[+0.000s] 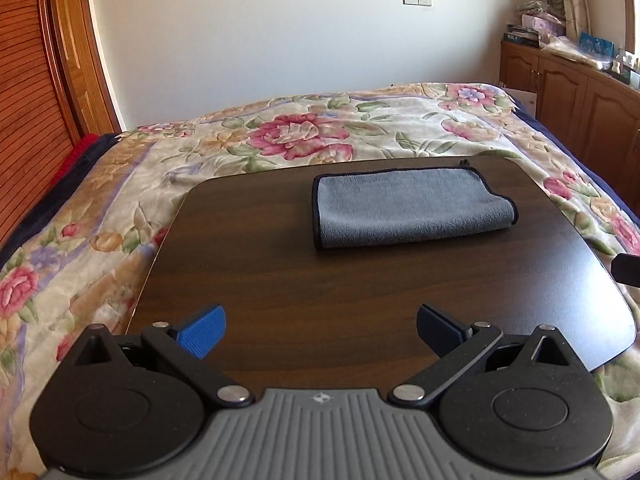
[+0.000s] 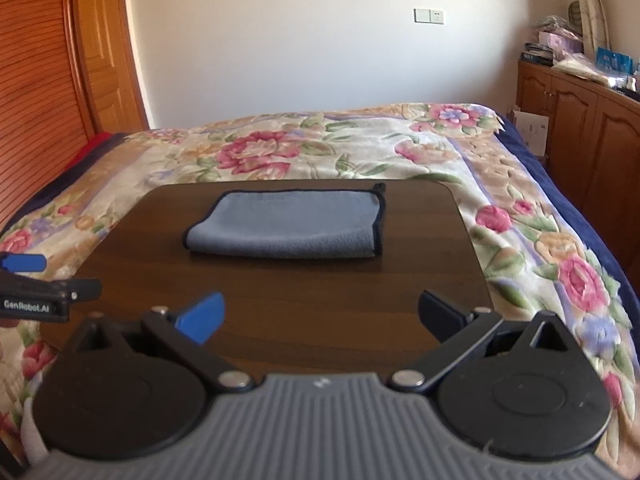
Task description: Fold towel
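A grey towel (image 1: 412,210) with dark trim lies folded flat on a dark wooden tray table (image 1: 280,280), toward its far side. It also shows in the right wrist view (image 2: 288,226) on the table (image 2: 280,292). My left gripper (image 1: 320,330) is open and empty, hovering over the table's near edge, well short of the towel. My right gripper (image 2: 320,318) is open and empty, also near the front edge. The left gripper's blue fingertip (image 2: 24,263) shows at the left of the right wrist view.
The table rests on a bed with a floral blanket (image 1: 300,136). A wooden headboard (image 1: 36,128) stands at the left. Wooden cabinets (image 1: 568,92) with clutter on top line the right wall. A white wall (image 1: 280,40) is behind.
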Tool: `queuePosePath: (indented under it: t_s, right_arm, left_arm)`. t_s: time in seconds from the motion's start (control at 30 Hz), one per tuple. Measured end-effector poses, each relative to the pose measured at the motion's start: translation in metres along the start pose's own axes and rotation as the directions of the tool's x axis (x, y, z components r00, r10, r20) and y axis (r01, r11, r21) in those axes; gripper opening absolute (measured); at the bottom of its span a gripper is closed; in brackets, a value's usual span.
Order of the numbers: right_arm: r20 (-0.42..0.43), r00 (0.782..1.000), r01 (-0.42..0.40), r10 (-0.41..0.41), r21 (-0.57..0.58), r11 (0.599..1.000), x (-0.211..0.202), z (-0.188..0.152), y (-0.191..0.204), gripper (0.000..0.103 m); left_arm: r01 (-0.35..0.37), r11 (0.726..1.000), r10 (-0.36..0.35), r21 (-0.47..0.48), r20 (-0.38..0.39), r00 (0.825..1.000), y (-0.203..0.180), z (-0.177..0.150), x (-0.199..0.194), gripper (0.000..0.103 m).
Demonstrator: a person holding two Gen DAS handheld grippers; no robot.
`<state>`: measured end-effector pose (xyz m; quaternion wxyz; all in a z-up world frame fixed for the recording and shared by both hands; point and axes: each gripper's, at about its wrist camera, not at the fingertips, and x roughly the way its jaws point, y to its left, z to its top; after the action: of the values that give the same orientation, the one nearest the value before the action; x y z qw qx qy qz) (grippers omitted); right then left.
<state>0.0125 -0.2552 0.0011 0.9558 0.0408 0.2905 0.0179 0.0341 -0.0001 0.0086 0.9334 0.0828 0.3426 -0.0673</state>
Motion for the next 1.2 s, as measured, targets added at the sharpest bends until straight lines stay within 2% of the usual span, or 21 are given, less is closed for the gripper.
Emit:
queuePosePath:
  t_s: [0.57, 1.2]
  right_arm:
    - [-0.002, 1.000, 0.017, -0.017, 0.043, 0.999, 0.004, -0.015, 0.006, 0.103]
    - [-0.029, 0.999, 0.043, -0.042, 0.034, 0.998, 0.017, -0.027, 0.005, 0.103]
  left_arm:
    - [-0.014, 0.997, 0.012, -0.070, -0.029, 1.000, 0.003, -0.020, 0.004, 0.100]
    - [-0.024, 0.999, 0.023, -0.030, -0.029, 0.999, -0.002, -0.030, 0.007, 0.100]
